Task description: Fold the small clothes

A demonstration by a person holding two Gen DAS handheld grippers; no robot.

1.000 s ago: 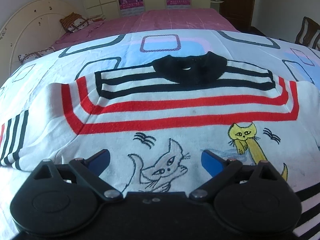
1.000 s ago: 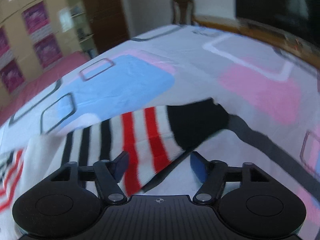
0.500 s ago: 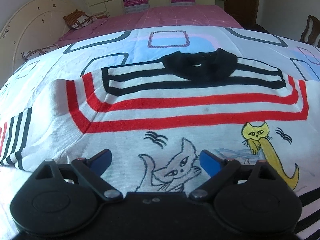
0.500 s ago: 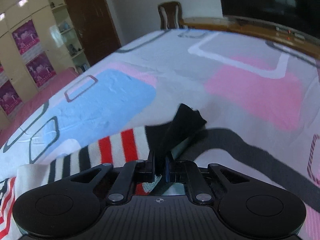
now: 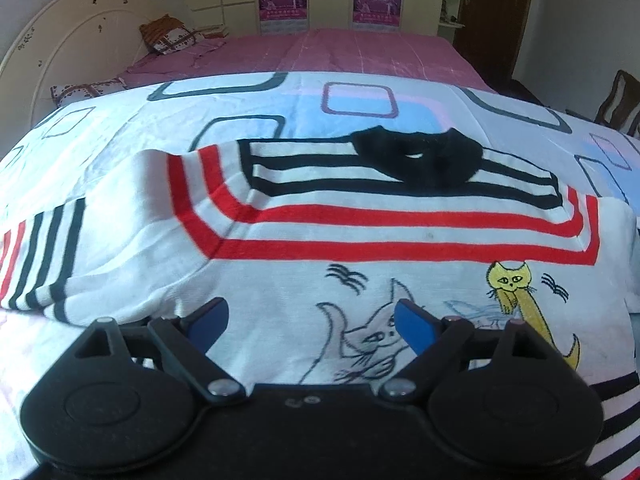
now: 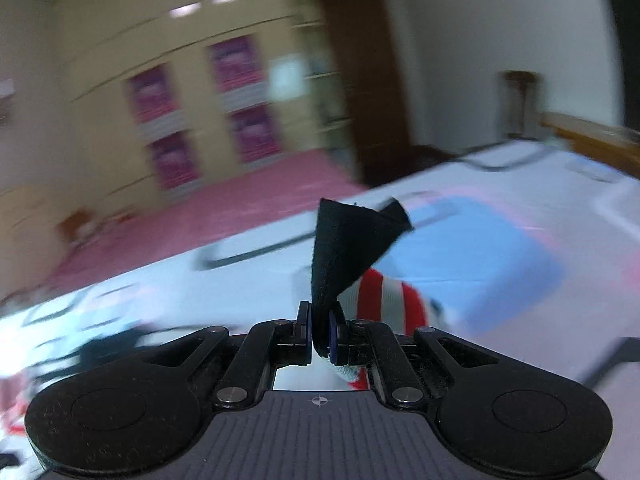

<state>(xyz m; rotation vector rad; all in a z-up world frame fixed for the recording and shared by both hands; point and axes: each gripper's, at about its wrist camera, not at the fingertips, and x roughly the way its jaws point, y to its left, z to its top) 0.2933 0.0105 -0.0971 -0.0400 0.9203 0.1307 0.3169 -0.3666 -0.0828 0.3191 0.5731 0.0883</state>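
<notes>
A small white sweater (image 5: 360,232) with red and black stripes, a black collar (image 5: 420,156) and cat drawings lies flat on the bed. My left gripper (image 5: 310,322) is open just above its lower front, blue pads apart. My right gripper (image 6: 320,336) is shut on the black cuff (image 6: 348,256) of the sweater's sleeve and holds it lifted off the bed; the red and white striped sleeve (image 6: 384,300) hangs behind it. The right wrist view is blurred by motion.
The bedsheet (image 5: 360,100) is white with blue, pink and grey rectangles. A pink bed (image 5: 340,52) with a pillow (image 5: 172,36) and a headboard (image 5: 60,48) stands behind. A wardrobe (image 6: 200,112), a door (image 6: 360,80) and a chair (image 5: 620,100) are at the room's edges.
My right gripper closed on the sleeve's black cuff, then lifted it and swung left. My left gripper stayed open and drifted slightly left over the sweater.
</notes>
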